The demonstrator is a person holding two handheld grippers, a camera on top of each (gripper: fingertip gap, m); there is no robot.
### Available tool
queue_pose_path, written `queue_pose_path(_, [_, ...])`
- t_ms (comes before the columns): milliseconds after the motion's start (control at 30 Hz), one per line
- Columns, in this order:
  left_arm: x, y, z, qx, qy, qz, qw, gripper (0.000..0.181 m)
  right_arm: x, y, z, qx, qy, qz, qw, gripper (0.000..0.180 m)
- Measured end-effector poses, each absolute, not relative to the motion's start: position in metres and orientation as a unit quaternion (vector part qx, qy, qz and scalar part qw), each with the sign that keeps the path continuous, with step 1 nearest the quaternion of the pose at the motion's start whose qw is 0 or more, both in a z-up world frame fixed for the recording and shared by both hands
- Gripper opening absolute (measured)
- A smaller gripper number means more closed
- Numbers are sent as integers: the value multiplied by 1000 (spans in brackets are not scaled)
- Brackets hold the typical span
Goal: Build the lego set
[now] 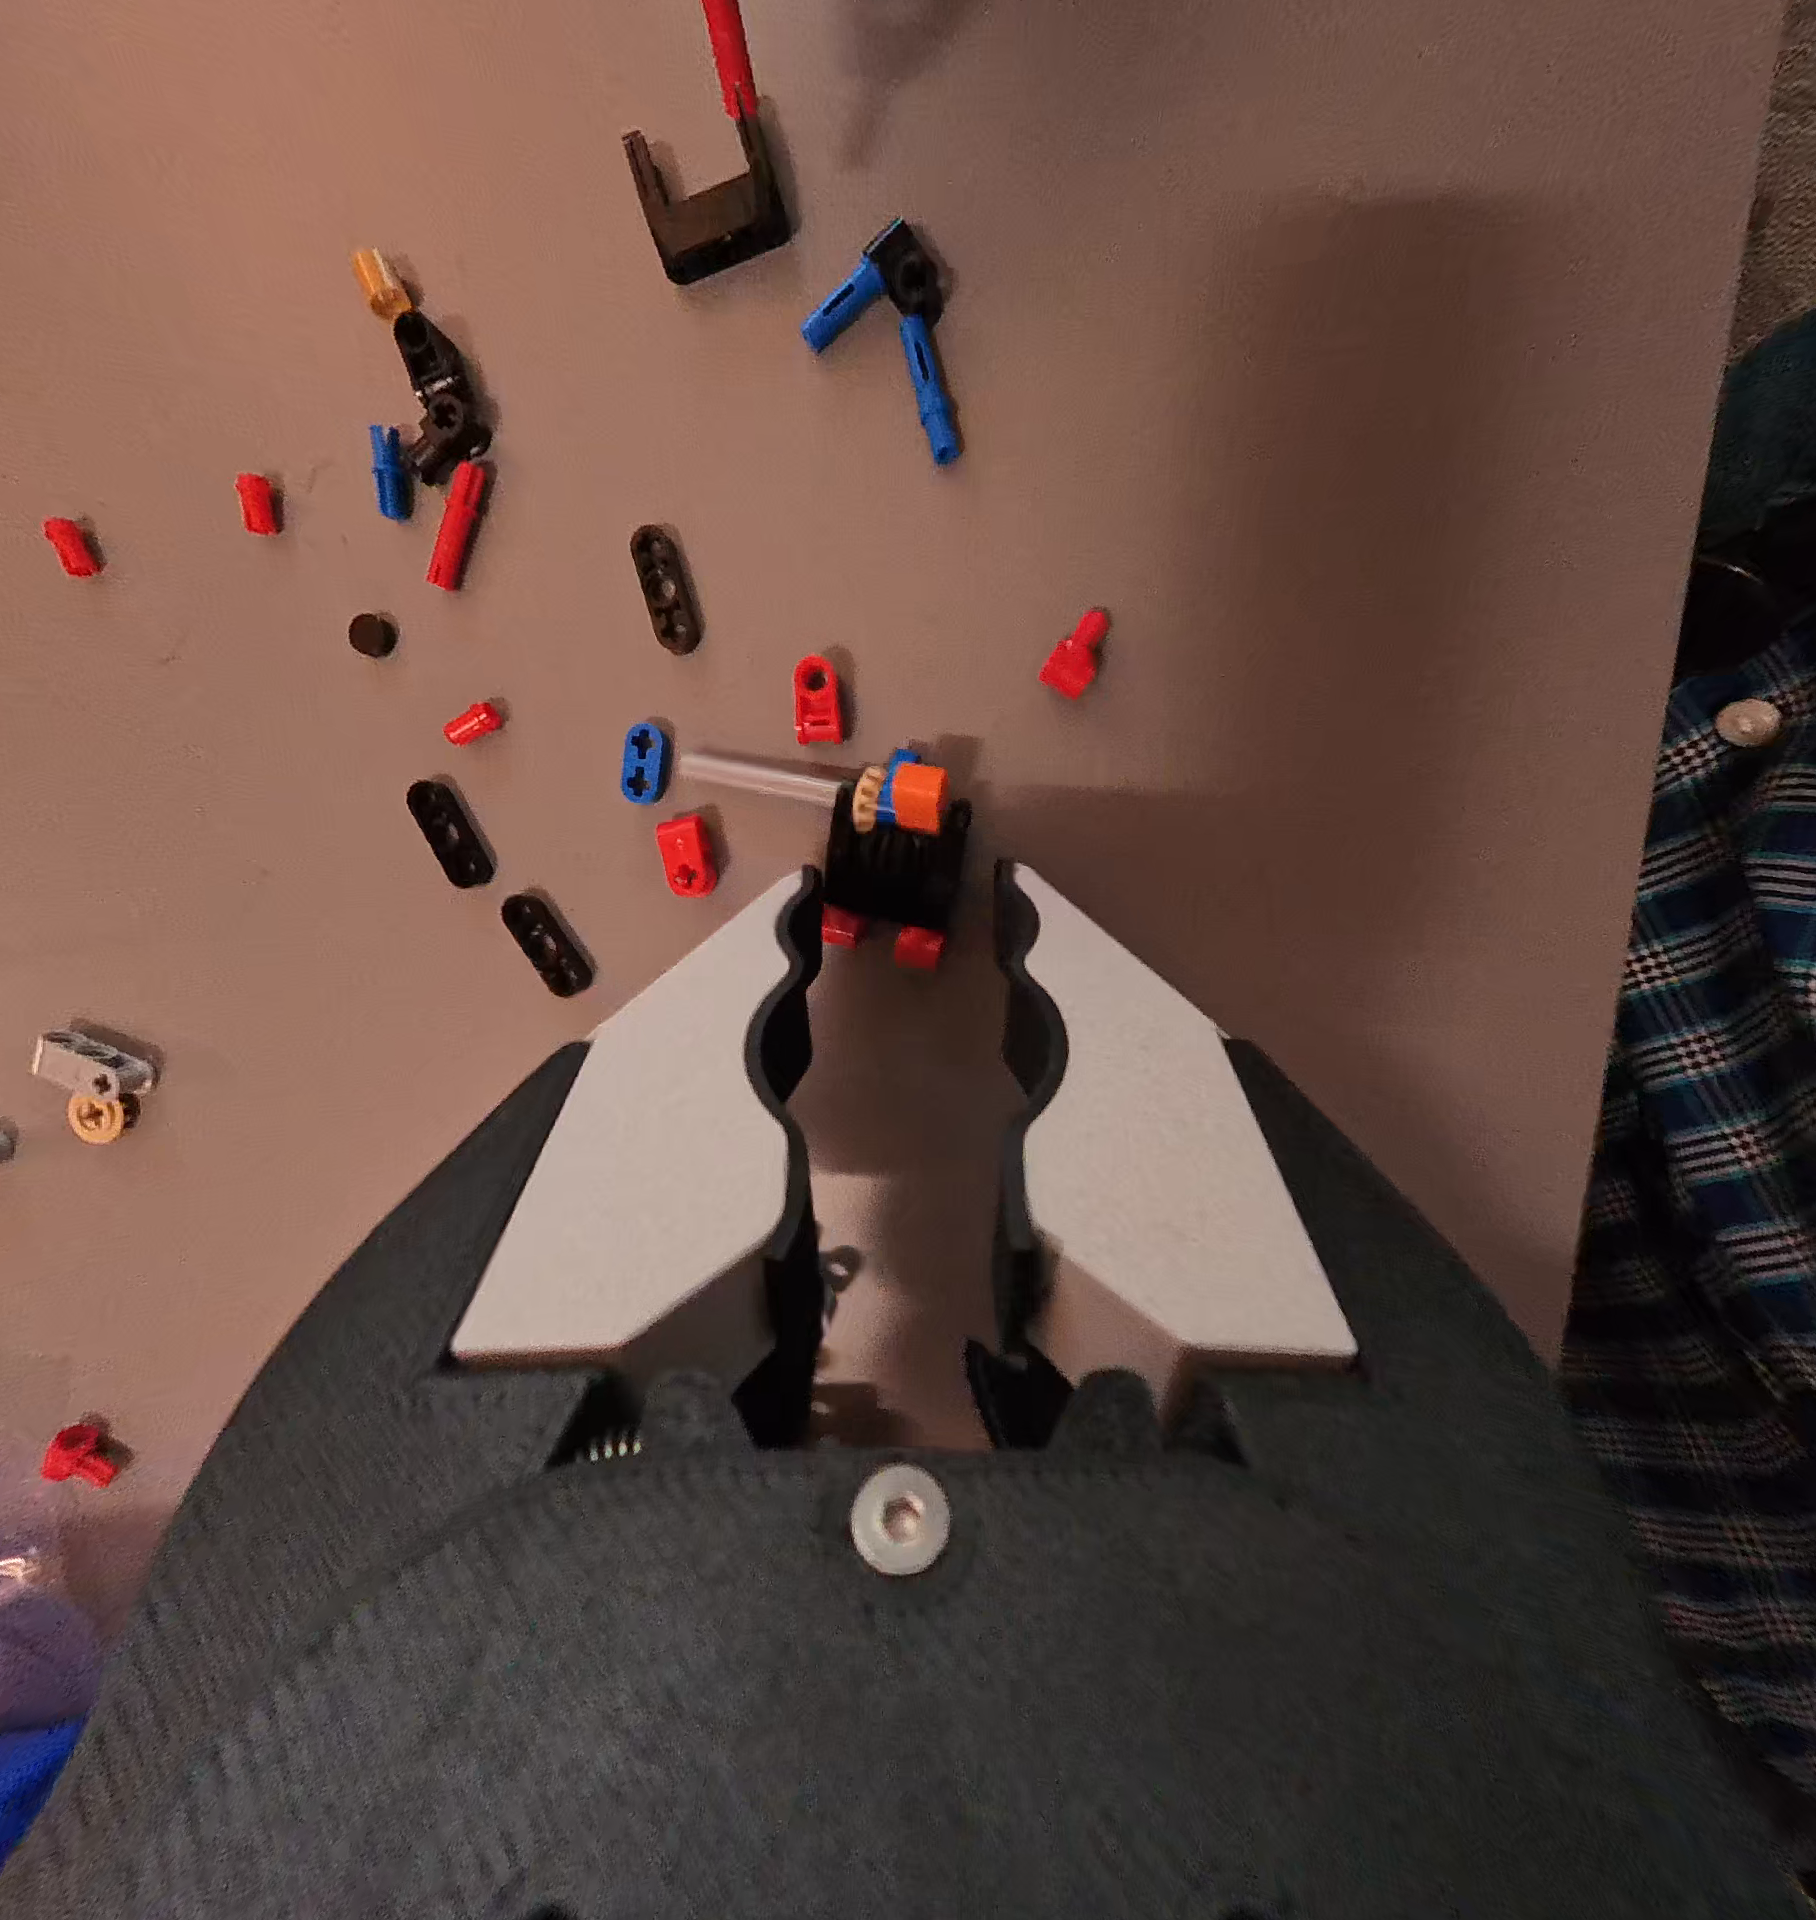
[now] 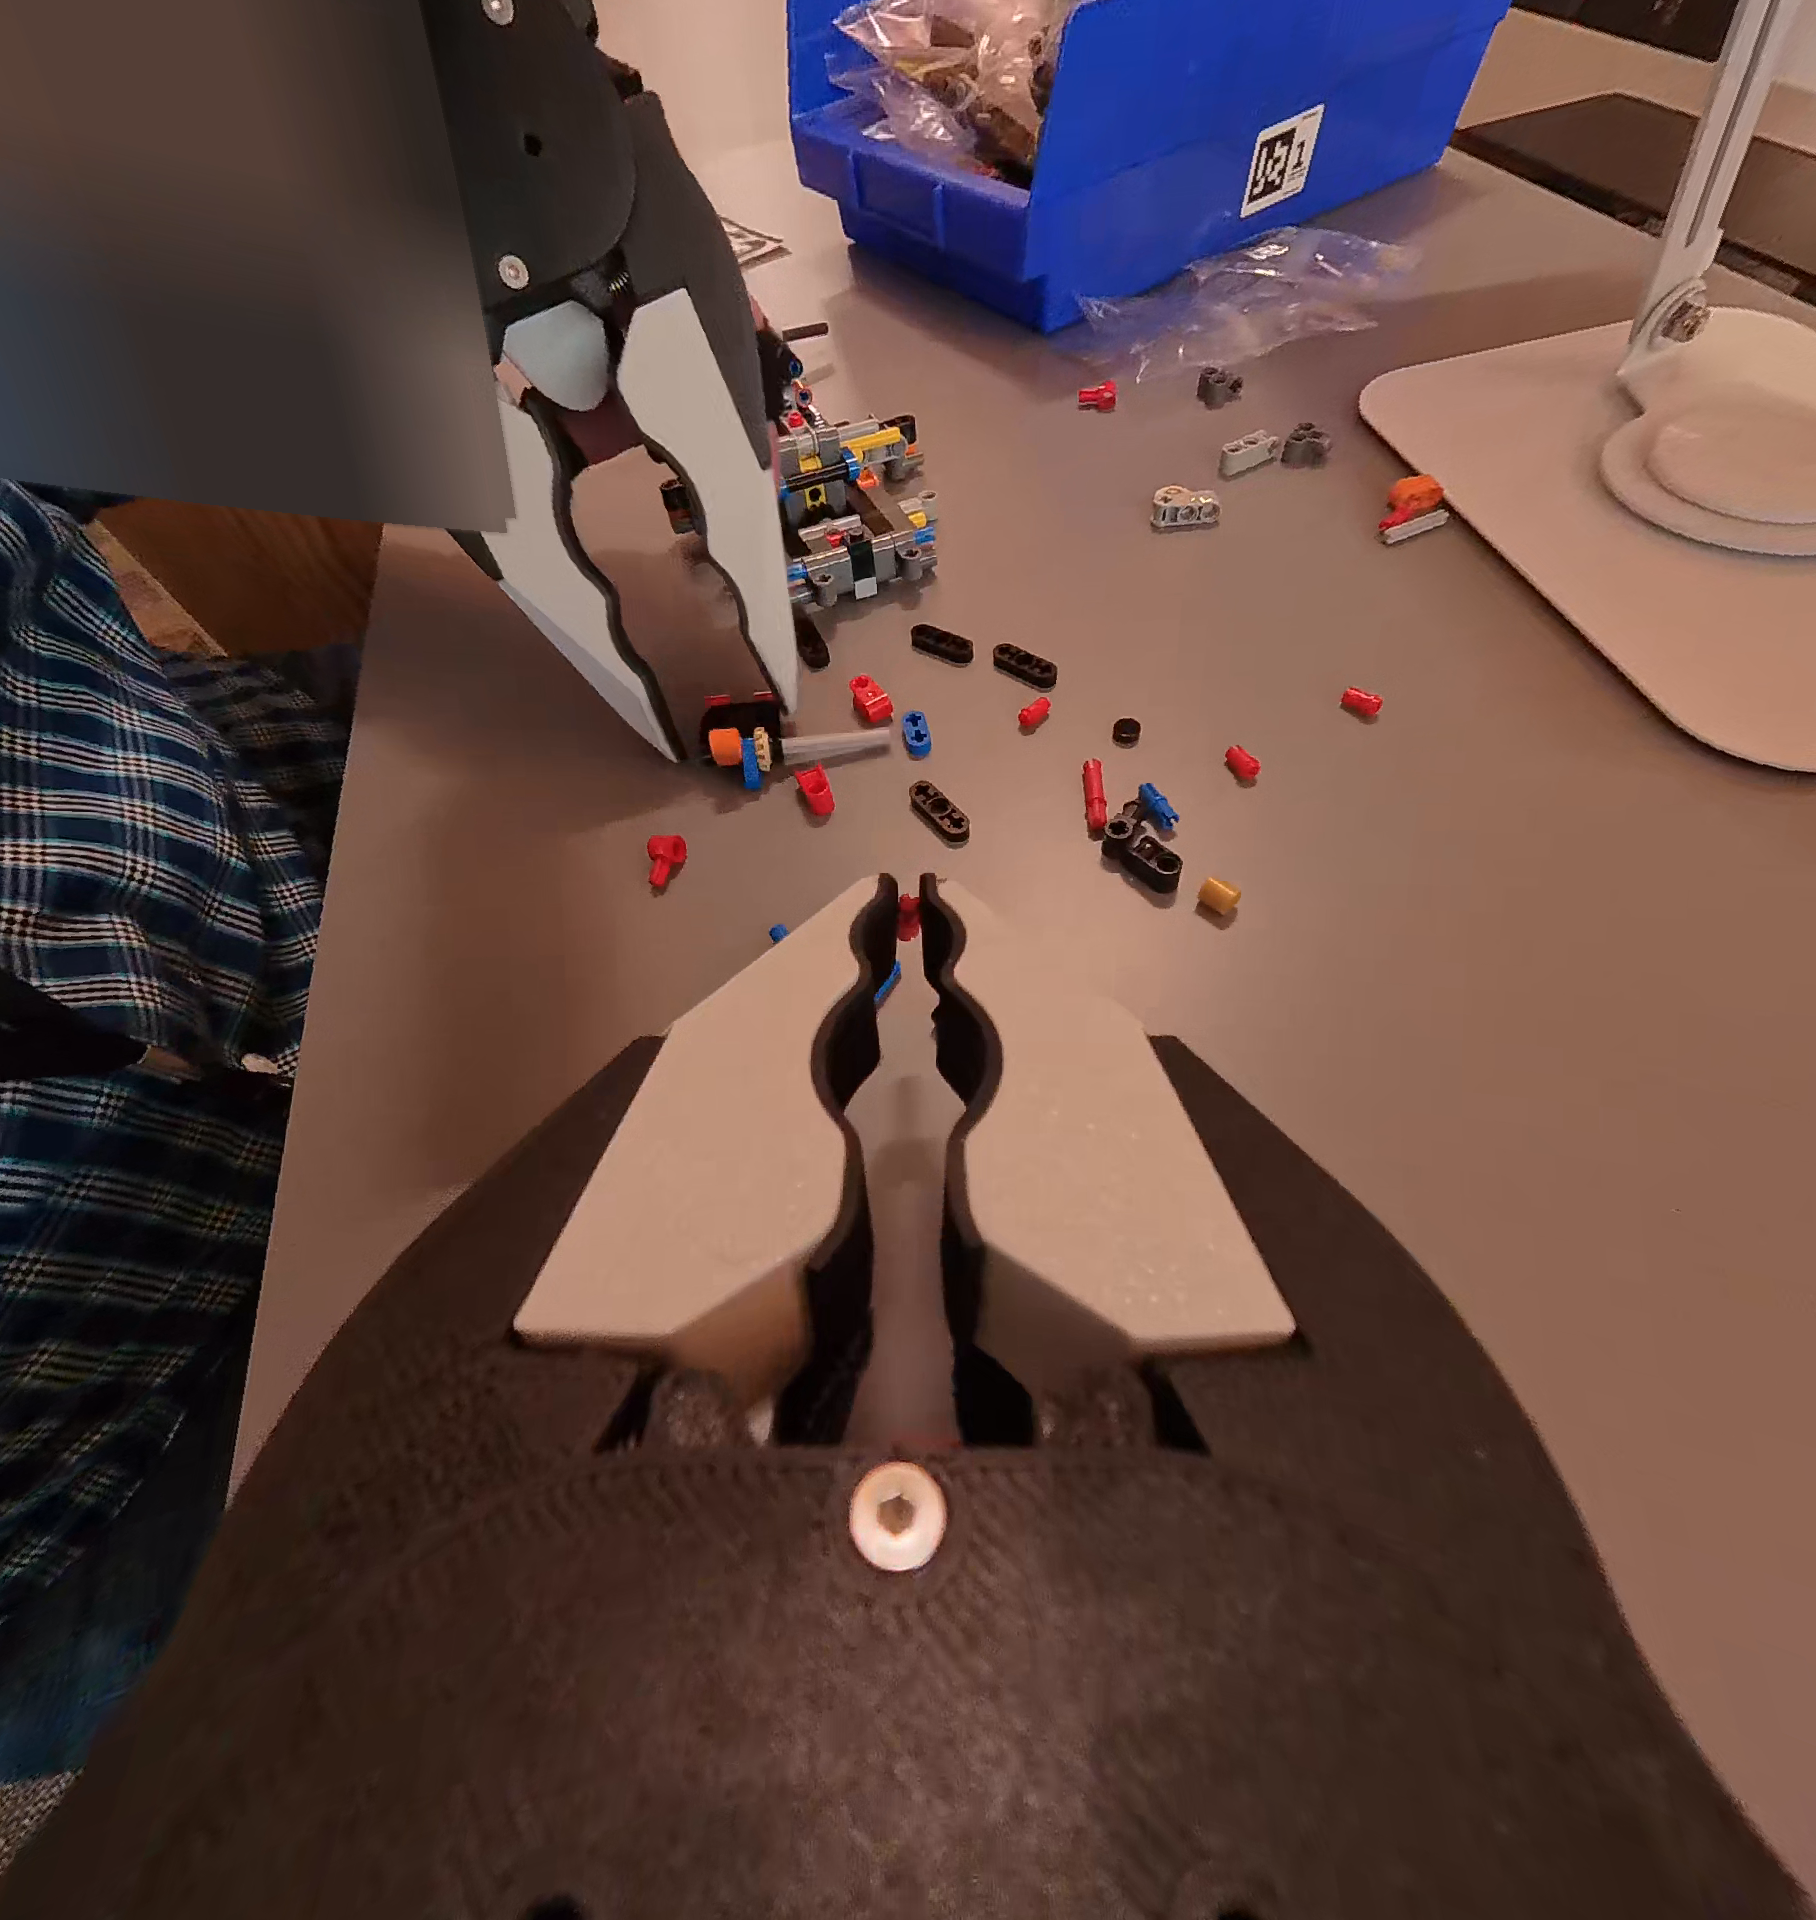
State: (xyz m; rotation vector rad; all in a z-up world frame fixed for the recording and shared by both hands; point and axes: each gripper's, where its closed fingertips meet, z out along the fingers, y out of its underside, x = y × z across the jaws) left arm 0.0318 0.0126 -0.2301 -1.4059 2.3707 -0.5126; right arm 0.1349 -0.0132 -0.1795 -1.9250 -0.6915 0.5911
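A small black ribbed lego subassembly [image 1: 891,868] with red pegs, orange-and-blue top and grey axle lay amid scattered loose red, blue and black pieces [image 2: 1029,717].

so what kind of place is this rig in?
Probably a desk or hobby workbench indoors: a grey tabletop strewn with loose lego pieces, a blue parts bin with bagged parts, and the white base of a stand.

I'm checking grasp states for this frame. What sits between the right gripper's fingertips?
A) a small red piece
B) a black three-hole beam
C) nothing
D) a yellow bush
A: in the right wrist view the right gripper has its jaws nearly closed on a small red piece at the tips.
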Motion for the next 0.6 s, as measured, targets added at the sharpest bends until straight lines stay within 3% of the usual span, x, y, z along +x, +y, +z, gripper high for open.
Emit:
queue_pose_path(233, [18,-4,-229,-488,834,-203,155,29,132,-14,-182,-793,-291,245,476,0])
queue_pose_path(600, [25,-4,-227,-555,772,-235,201,40,133,-16,-186,-799,-295,244,463,0])
